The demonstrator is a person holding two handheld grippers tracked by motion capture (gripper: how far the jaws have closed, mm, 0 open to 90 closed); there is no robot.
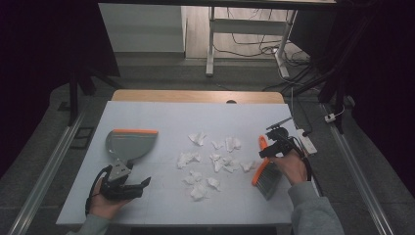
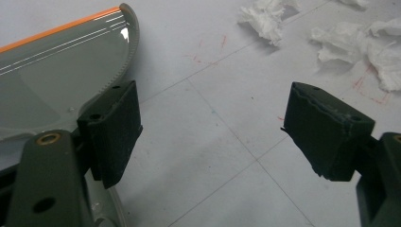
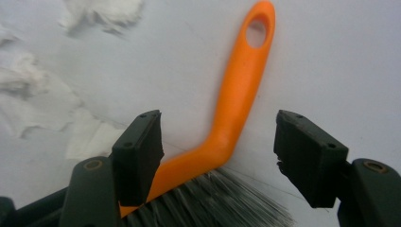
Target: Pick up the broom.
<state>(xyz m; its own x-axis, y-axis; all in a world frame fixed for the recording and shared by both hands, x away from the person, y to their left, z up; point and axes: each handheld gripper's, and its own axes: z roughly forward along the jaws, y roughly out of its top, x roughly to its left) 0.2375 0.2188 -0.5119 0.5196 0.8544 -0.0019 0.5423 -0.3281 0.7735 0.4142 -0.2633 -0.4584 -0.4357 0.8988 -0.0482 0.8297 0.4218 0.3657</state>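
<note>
Right claw (image 3: 217,156): spread wide, jaws either side of the brush's (image 3: 236,94) orange handle, pads not pressing it.
Brush: flat on the tabletop (image 1: 161,117), just right of the paper scraps (image 1: 215,159).
Left claw (image 2: 210,127): spread, nothing between its jaws.
Dustpan (image 1: 129,144): left of the scraps, touching the left claw's jaw.

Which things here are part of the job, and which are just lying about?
Job: brush, dustpan, paper scraps, right gripper, left gripper.
Lying about: power strip, desk frame, floor cables.
</note>
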